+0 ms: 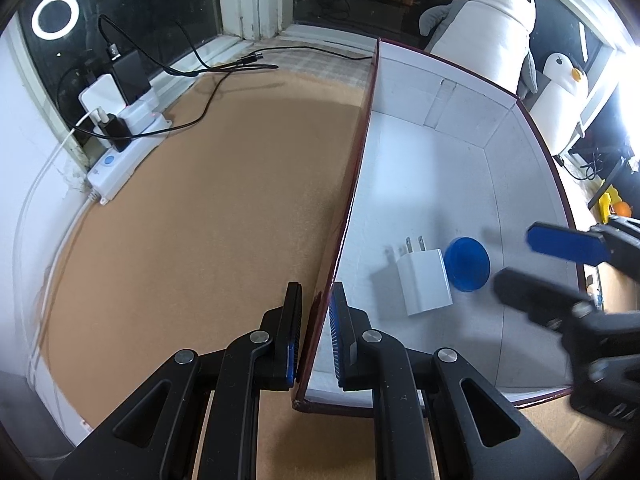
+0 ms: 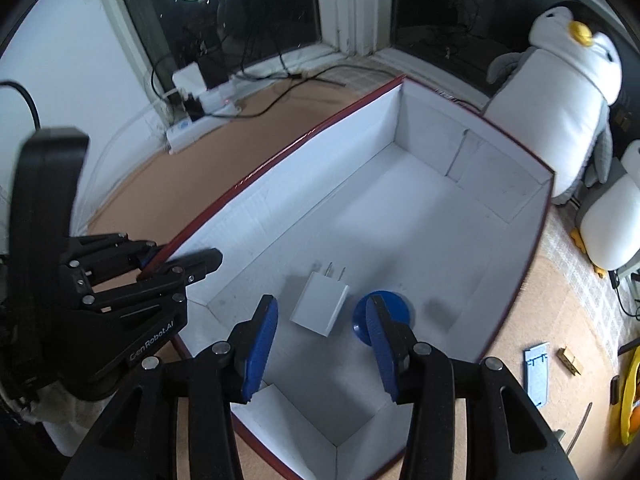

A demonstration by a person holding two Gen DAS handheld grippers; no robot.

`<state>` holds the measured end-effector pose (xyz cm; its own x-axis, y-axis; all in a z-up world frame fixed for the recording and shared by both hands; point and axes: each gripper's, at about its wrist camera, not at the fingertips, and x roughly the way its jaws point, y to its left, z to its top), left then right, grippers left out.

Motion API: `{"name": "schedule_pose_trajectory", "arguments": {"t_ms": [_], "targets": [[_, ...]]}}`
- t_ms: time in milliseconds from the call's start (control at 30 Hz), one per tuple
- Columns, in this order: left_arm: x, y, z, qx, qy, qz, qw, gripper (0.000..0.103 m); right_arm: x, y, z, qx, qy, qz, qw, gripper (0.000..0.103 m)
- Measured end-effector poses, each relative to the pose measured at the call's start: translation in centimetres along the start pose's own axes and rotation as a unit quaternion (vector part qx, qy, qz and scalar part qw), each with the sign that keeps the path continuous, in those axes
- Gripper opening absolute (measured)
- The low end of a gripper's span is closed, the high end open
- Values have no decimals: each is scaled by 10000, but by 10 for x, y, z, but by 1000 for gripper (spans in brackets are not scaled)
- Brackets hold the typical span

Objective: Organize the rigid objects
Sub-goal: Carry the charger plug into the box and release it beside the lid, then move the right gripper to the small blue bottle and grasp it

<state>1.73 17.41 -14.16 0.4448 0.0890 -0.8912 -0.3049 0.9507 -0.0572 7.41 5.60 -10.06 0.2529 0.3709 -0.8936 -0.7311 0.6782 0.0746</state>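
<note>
A white-lined box with a dark red rim (image 1: 440,168) stands on the brown tabletop. On its floor a white wall charger (image 1: 424,276) lies on its side, and a blue disc (image 1: 467,258) sits just to its right. My left gripper (image 1: 316,296) is shut on the box's left wall (image 1: 348,200), one finger outside and one inside. The right gripper (image 2: 322,308) hangs open above the box floor with nothing between its fingers. In the right wrist view the charger (image 2: 320,308) and the disc (image 2: 400,308) lie below them. The right gripper (image 1: 516,260) also shows, blurred, in the left wrist view.
A white power strip (image 1: 120,152) with plugs and black cables sits by the window at the back left. Two penguin plush toys (image 1: 488,20) stand behind the box. Right of the box lie a flat blue piece (image 2: 536,372), a wooden clothespin (image 2: 570,360) and a yellow object (image 2: 630,400).
</note>
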Motion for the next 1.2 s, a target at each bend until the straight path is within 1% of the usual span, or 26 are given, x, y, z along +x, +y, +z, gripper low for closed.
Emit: {"name": "schedule_pose_trajectory", "arguments": {"t_ms": [167,333,500,600,767,900,1100,1200], "targets": [[-5,-2,-1,9,-10,81,10000,12,-21,-18,-7,187,-195,-16,9996,45],[-9,-3,-3,29,-7,146,9999,12,-45,-47,-25,444,-389,-75,9982,48],[-12,-4,-3,20,29,205,9998,12,-71,-92,-52,868,-535,-225,9945,49],[-13,-4,-4,6,50,227,9997,12,-86,-123,-74,1121,-546,-412,9913,50],[-15,-6,-4,-15,79,306,9995,12,-102,-175,-120,1464,-405,-726,9857,50],[-15,-8,-5,-24,133,364,9992,12,-108,-208,-156,1533,-169,-1020,9828,50],[-19,-11,-6,-31,171,501,9986,12,-104,-243,-201,1416,216,-1303,9811,50],[-19,-11,-5,-78,214,509,9984,12,-96,-253,-214,1253,436,-1406,9811,50]]}}
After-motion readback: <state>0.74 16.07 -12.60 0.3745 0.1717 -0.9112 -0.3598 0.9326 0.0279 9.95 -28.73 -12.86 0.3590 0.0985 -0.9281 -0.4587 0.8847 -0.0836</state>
